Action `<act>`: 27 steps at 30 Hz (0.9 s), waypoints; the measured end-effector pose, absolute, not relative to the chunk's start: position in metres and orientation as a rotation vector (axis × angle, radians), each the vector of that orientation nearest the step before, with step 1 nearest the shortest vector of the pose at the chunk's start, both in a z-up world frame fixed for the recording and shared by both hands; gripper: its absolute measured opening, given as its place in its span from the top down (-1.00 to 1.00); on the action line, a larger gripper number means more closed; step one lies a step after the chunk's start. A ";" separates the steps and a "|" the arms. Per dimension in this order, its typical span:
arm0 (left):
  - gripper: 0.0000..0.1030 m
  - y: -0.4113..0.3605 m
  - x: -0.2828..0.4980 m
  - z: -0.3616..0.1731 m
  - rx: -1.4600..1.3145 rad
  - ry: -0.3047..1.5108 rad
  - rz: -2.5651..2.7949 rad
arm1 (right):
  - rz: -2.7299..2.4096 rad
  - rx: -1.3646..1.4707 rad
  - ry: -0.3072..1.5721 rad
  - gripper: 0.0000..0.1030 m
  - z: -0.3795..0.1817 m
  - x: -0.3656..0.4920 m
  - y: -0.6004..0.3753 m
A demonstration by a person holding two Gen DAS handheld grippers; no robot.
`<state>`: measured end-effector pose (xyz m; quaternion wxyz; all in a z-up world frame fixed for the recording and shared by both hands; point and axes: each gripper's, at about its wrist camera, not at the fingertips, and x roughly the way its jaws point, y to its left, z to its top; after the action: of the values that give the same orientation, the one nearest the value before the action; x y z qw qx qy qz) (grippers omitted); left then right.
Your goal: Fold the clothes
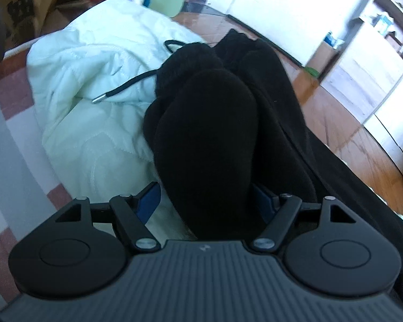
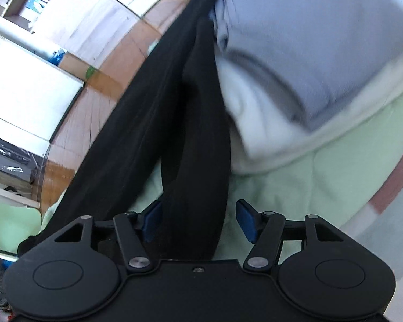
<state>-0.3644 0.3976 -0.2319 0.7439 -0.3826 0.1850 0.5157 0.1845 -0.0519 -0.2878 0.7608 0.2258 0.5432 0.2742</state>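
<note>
A black garment [image 1: 209, 123] lies bunched in thick folds, and its drawstring [image 1: 121, 88] with a metal tip trails onto a white quilted jacket [image 1: 94, 80]. My left gripper [image 1: 205, 201] has the thick black fold filling its jaws, with both blue pads against the cloth. In the right wrist view a long strip of the black garment [image 2: 174, 120] runs up from between the jaws of my right gripper [image 2: 198, 220]. The strip lies against the left pad [image 2: 151, 220], while a gap of green bedding shows before the right pad [image 2: 245, 220].
A pale blue garment [image 2: 309, 40] and a white one [image 2: 255, 123] lie on the pale green quilt [image 2: 309, 187]. The bed sheet [image 1: 8, 107] has pink and grey checks. Wooden floor [image 1: 335, 107] and white cabinets [image 2: 27, 94] lie beyond the bed edge; a cardboard box [image 1: 21, 8] stands at the back left.
</note>
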 end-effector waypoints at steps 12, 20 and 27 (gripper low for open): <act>-0.43 0.399 -0.373 -0.235 -0.898 0.349 1.114 | 0.663 0.373 0.769 0.84 -0.199 0.150 -0.047; -0.48 0.405 -0.384 -0.243 -1.001 0.296 1.094 | 0.763 0.247 0.556 0.85 -0.132 0.092 -0.065; -0.50 0.444 -0.382 -0.257 -1.242 0.272 1.019 | 0.624 0.071 0.549 0.85 -0.155 0.107 -0.044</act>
<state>-0.3819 0.4435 -0.2575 0.6861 -0.5545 0.1214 0.4550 0.1067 -0.0440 -0.1553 0.9143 0.0344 0.2667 0.3029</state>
